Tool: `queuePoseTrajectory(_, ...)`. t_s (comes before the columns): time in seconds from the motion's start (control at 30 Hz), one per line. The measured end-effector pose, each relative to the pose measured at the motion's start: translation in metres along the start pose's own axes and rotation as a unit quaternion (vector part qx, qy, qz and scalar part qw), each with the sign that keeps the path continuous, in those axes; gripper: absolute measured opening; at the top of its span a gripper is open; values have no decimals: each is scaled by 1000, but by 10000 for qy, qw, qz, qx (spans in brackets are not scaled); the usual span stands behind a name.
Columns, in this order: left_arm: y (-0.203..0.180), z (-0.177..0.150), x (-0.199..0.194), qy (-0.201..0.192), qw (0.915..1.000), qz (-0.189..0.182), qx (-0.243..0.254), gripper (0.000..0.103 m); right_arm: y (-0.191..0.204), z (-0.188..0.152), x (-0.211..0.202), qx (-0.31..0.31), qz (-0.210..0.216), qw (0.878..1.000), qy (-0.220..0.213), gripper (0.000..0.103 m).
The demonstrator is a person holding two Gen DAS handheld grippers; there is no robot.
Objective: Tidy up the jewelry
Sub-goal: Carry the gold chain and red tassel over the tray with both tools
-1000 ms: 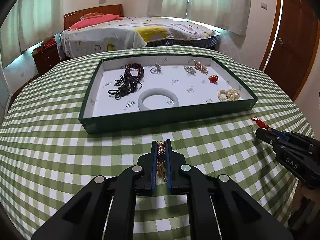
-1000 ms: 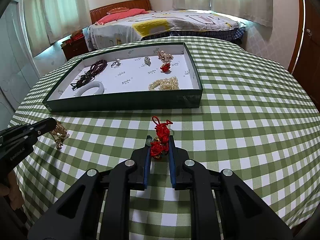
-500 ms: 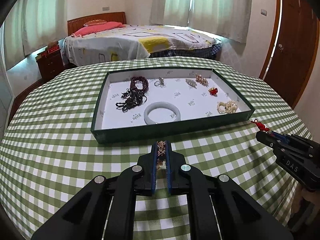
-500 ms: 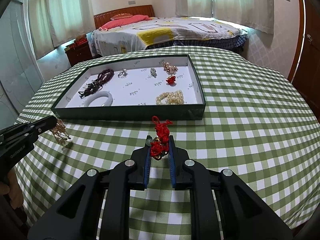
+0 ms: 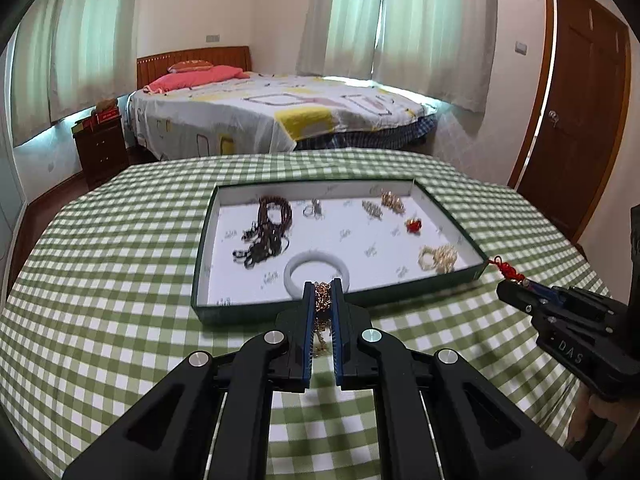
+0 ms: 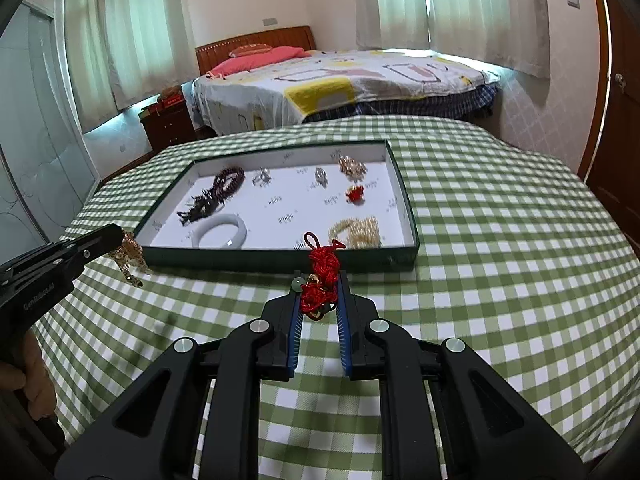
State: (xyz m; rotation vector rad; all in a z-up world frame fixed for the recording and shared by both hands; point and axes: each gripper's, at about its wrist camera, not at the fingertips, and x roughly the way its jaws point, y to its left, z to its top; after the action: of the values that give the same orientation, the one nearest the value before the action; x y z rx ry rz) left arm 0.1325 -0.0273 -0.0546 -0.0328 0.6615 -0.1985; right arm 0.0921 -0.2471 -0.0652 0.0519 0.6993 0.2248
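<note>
While both pieces hang clear of the checked tablecloth (image 6: 500, 240), the green-walled tray (image 6: 404, 188) is seen just ahead of the grippers, its white floor already carrying other jewellery. Among these, the white bangle (image 5: 317, 270) is judged rigid, smooth and breakable; it is best taken across its band and set down without a drop. The pearl bracelet (image 6: 356, 232) and dark bead strands (image 5: 268, 232) are judged limp and prone to tangling.

The left gripper (image 5: 322, 300) is clenched on a gold chain (image 5: 321, 300), pinched near its top with the remainder dangling below the pads. The chain is judged light, limp and slippery, so a grasp on the bunched part is preferred to a single strand, and sway is to be expected.

The right gripper (image 6: 318, 300) is clamped on a red knotted cord charm (image 6: 322, 264), whose small beads sit between the pads. The cord is judged soft and compressible, offering good friction; hold is best taken on the knot, not on the beads.
</note>
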Motion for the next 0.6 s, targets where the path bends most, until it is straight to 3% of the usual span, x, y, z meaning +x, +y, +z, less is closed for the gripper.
queuePoseTrajectory(0.6, -2, 60, -2, -711, 9975, -17, -2, 8, 25, 75, 0, -400, 105, 9964, -734, 16)
